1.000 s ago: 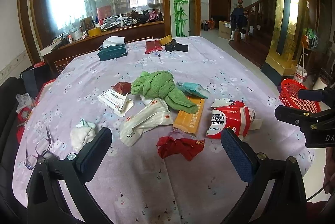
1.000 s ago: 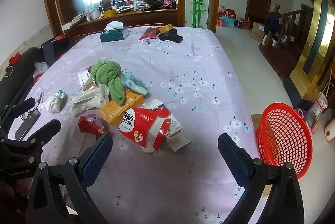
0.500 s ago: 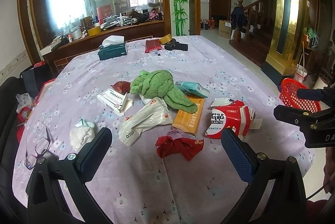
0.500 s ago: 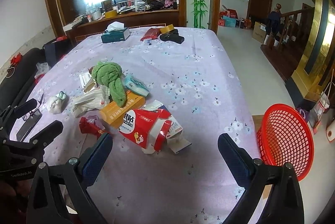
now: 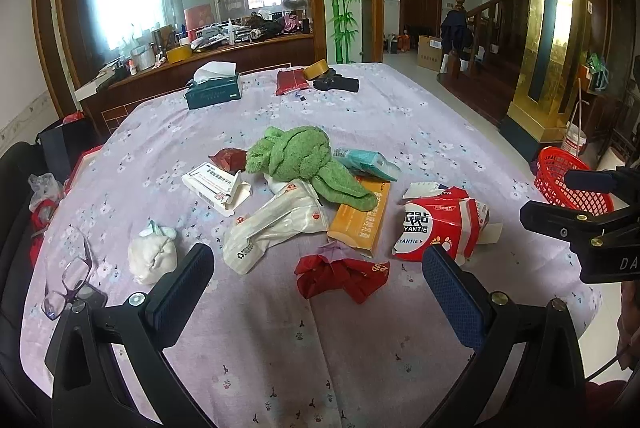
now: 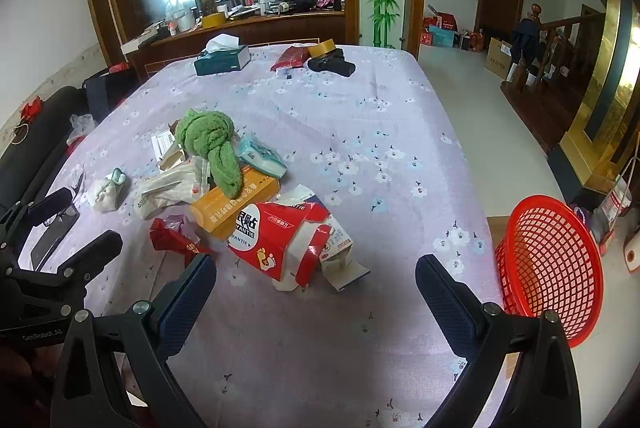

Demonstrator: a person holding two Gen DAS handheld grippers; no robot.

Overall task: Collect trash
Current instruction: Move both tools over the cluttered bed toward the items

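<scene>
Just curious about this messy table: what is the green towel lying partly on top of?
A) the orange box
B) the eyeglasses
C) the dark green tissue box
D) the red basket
A: the green towel trails one end across the orange box in the middle of the pile.

- Left gripper: shifted slightly toward 3 o'clock in the right wrist view, closer to the red wrapper.
- Right gripper: shifted slightly toward 9 o'clock in the left wrist view, closer to the red box.
</scene>
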